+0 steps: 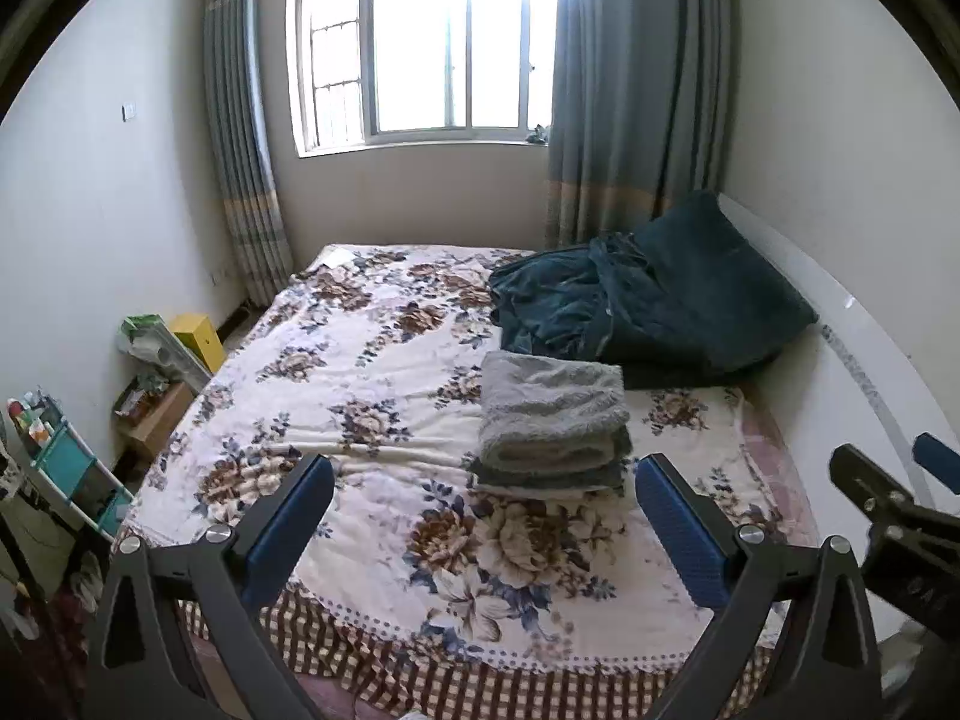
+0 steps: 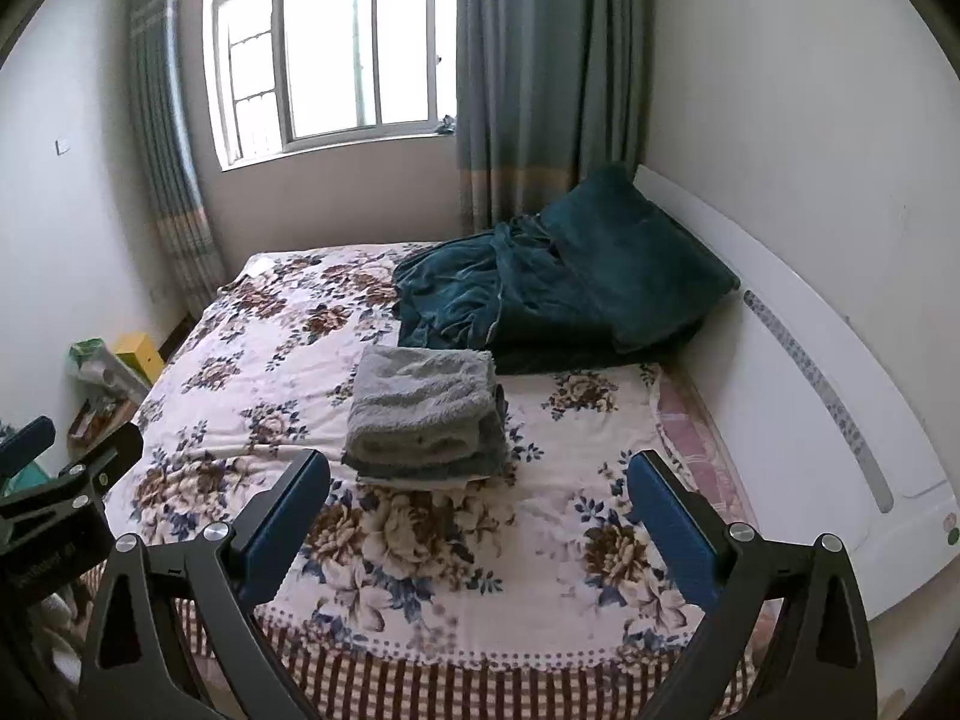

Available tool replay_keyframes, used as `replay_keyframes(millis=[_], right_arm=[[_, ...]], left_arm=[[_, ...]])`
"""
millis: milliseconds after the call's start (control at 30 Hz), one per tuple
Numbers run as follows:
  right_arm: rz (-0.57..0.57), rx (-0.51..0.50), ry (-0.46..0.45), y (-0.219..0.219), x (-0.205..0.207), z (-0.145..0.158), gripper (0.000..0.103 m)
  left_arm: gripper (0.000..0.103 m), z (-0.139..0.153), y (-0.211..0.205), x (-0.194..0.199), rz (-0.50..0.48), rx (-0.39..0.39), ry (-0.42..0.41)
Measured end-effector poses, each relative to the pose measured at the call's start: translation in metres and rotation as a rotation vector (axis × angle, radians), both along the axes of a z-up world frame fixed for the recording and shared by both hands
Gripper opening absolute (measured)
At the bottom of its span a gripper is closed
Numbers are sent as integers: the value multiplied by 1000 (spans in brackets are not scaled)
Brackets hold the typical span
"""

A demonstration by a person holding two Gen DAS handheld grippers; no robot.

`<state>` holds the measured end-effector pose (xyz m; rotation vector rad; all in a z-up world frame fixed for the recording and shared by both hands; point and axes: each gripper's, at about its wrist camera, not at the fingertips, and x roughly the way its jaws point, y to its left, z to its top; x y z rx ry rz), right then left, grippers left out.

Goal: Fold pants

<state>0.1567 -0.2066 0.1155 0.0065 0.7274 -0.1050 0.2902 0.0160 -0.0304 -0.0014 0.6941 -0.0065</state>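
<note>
Grey fleece pants (image 1: 552,420) (image 2: 423,411) lie folded in a neat stack on the floral bedspread (image 1: 360,396) (image 2: 252,372), resting on a darker folded layer. My left gripper (image 1: 483,492) hovers over the near part of the bed, open and empty, with the stack just beyond its fingertips. Over the same near edge, my right gripper (image 2: 477,486) is open and empty too, the stack ahead and slightly left. The right gripper shows at the right edge of the left wrist view (image 1: 888,480), and the left gripper appears at the left edge of the right wrist view (image 2: 66,450).
A dark teal blanket and pillow (image 1: 654,306) (image 2: 558,294) are heaped at the far right of the bed against the white headboard (image 1: 864,372) (image 2: 810,360). Boxes and a small shelf (image 1: 66,468) stand on the floor to the left. A window and curtains (image 1: 612,90) lie beyond.
</note>
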Motion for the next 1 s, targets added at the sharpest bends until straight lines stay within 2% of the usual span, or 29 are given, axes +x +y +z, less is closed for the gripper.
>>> replay_keyframes(millis=[433,1000], right_arm=[[-8,21,44,-11,49,-33,101],[7,33,51,-10,55,-44,102]], left_arm=[[103,-16,-9,29,16,31,27],[103,-15,-10,37,25,45,17]])
